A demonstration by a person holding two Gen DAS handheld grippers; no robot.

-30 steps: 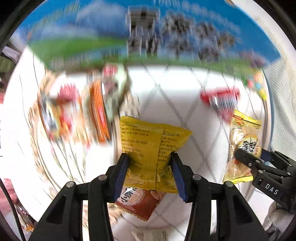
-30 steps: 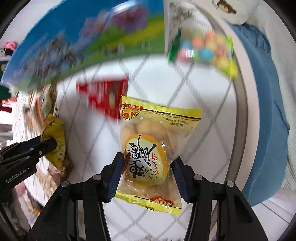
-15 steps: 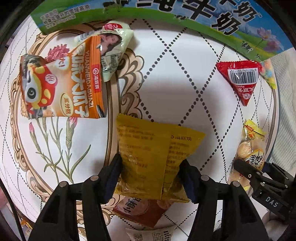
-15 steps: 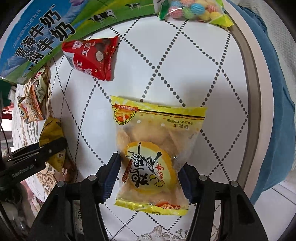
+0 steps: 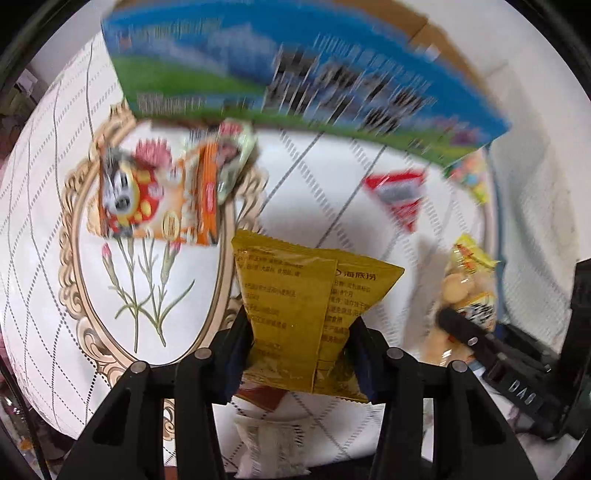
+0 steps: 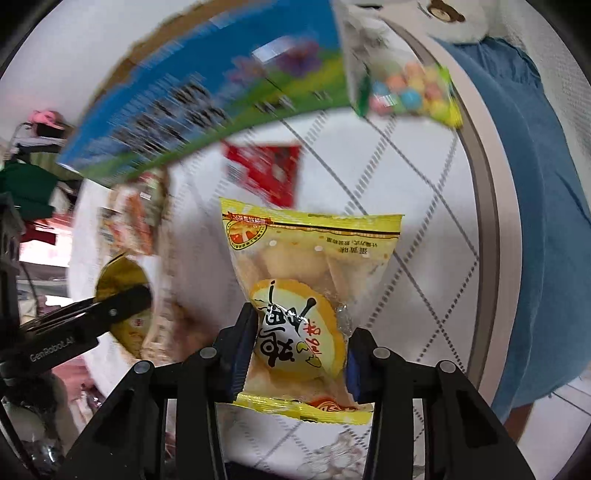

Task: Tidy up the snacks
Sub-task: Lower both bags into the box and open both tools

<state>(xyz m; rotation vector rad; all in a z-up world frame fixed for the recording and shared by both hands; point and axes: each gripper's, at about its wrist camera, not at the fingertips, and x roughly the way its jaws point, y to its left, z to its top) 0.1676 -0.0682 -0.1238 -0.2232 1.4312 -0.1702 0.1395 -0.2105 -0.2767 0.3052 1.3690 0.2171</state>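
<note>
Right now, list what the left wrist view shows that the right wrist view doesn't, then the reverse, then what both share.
Only the left wrist view: the table's carnation medallion and a white packet below the left gripper.
Only the right wrist view: a bear plush and blue cloth.
Both: the milk carton, red triangular packet, mustard-yellow packet and egg-cake packet, each packet clamped in a shut gripper.

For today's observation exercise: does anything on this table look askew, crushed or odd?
Mostly tidy. The left gripper pinches the mustard-yellow packet so its waist creases; the right gripper likewise squeezes the egg-biscuit packet. Nothing spilled or torn shows.
</note>
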